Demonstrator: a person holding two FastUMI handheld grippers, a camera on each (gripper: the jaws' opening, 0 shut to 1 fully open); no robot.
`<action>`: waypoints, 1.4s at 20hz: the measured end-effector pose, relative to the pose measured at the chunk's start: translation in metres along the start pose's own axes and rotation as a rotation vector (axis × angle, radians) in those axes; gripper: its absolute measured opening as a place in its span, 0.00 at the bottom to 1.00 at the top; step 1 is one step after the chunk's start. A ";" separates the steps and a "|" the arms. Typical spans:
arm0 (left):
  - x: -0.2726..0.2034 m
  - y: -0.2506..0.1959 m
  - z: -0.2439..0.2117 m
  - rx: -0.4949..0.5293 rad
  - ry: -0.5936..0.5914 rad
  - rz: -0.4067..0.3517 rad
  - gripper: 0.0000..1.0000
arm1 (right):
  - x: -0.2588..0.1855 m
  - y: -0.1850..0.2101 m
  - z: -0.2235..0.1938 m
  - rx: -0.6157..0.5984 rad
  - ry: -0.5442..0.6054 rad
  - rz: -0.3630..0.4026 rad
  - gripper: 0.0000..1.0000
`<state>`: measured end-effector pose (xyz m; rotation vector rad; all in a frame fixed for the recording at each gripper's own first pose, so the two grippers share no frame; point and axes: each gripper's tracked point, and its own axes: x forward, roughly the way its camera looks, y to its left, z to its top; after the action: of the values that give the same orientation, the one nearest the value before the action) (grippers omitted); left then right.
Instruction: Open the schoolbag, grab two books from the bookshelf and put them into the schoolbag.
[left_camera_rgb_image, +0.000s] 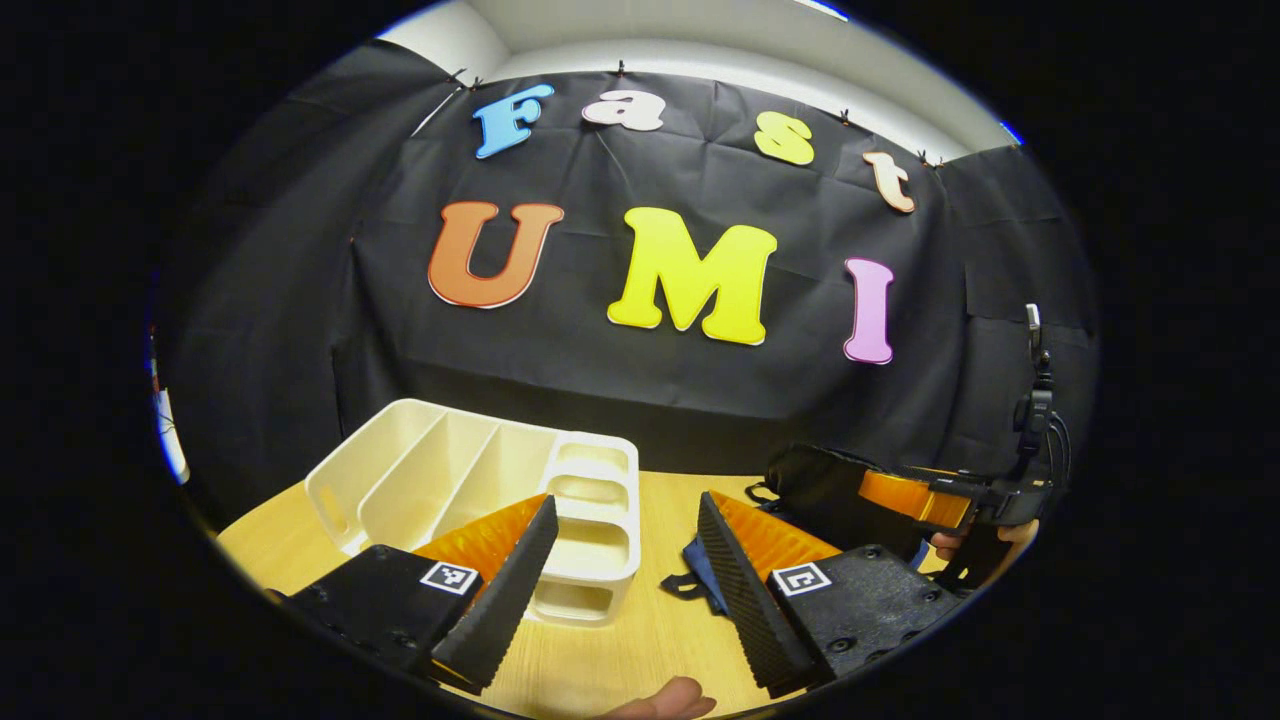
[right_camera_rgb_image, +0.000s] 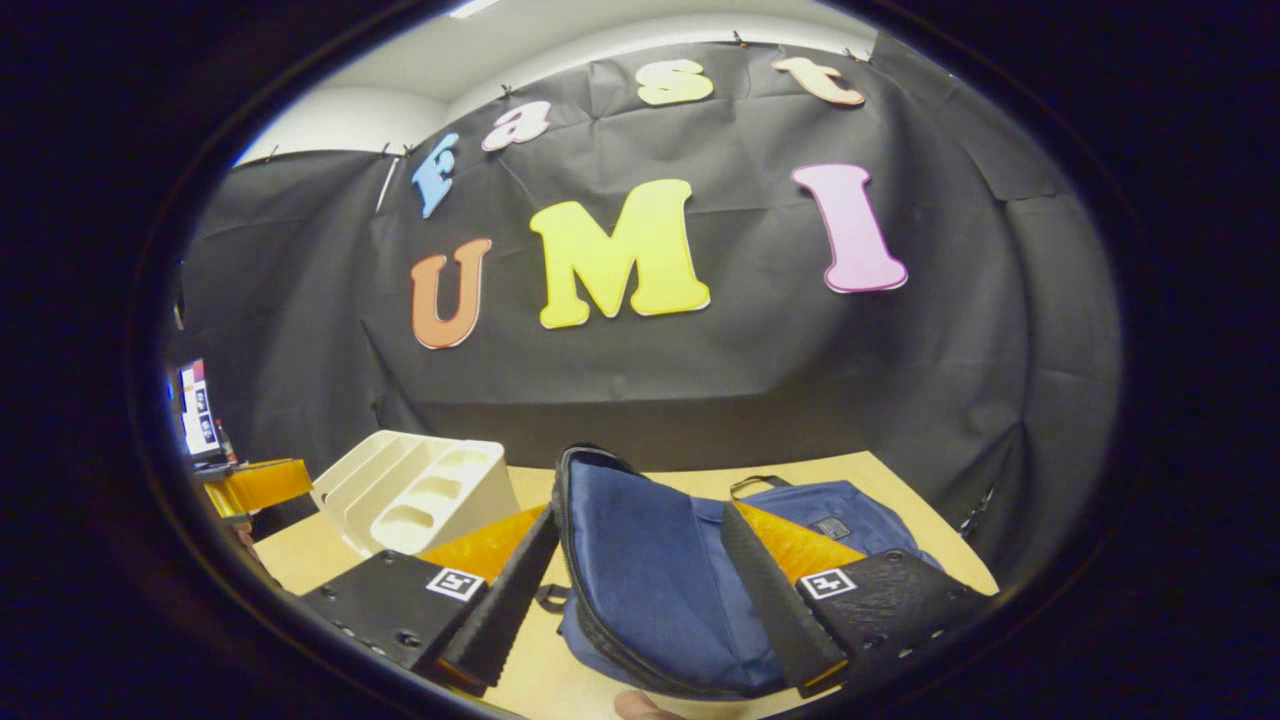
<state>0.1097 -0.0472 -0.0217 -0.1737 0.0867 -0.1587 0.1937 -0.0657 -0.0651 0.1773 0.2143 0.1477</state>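
I hold my right gripper (right_camera_rgb_image: 640, 590) spread wide before the blue fabric schoolbag (right_camera_rgb_image: 650, 590), my left gripper (left_camera_rgb_image: 625, 580) likewise wide, the cream plastic bookshelf (left_camera_rgb_image: 470, 480) just beyond its left finger, ready to reach for books.

**Cloth, plastic and wood grain**

The schoolbag (right_camera_rgb_image: 650, 570) is woven cloth, matt and finely textured, edged by a zipper track. The bookshelf (left_camera_rgb_image: 480, 490) looks like moulded plastic, smooth with a soft sheen. The counter (left_camera_rgb_image: 640, 620) shows a pale wood-grain surface, smooth and slightly satin. The fingers (left_camera_rgb_image: 505, 590) of the left tongs (left_camera_rgb_image: 625, 590) bear ribbed, matt pads; the housings beside them look like grainy matt plastic.
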 end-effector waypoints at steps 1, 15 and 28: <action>-0.010 0.004 -0.003 0.010 -0.003 0.012 0.91 | -0.008 0.004 -0.002 -0.002 -0.009 0.004 0.98; -0.121 0.008 0.015 0.079 -0.108 0.039 0.98 | -0.185 0.026 0.012 -0.023 -0.161 -0.081 0.96; -0.151 -0.014 -0.003 0.132 -0.065 0.004 0.98 | -0.258 0.054 0.010 -0.141 -0.258 -0.132 0.96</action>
<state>-0.0416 -0.0367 -0.0109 -0.0470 0.0114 -0.1539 -0.0606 -0.0573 0.0056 0.0410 -0.0415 0.0080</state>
